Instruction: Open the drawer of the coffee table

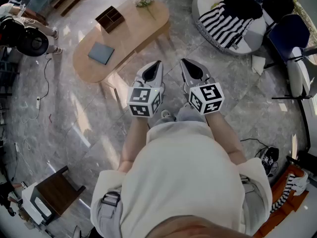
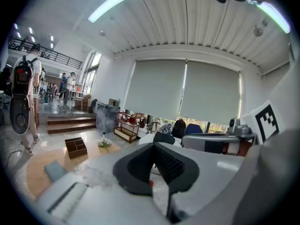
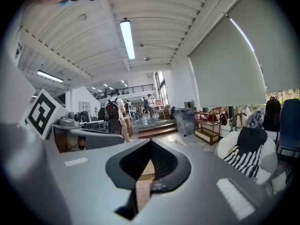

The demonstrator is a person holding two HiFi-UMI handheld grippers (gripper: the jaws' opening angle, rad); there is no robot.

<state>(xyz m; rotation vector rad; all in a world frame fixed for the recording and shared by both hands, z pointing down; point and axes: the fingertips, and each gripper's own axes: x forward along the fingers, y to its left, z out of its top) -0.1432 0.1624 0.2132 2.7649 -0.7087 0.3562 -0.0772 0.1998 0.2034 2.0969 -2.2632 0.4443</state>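
Coffee table [image 1: 131, 33]: wooden, rounded top, upper left in head view, standing on grey stone floor [image 1: 74, 128]. Drawer front can't be made out in any view. On top: brown divided box [image 1: 109, 18] nr the far long edge, white flowers [image 1: 144, 2] at the end toward picture top, blue-grey pad [image 1: 101, 52] toward the opposite end. Left gripper [image 1: 159, 62] & right gripper [image 1: 183, 60] are side by side, near the table's near long edge, over the floor, apart from the table. Both have jaws fully together w/ nothing btwn them. White seat w/ striped cloth [image 1: 225, 26] lies beyond the right gripper.
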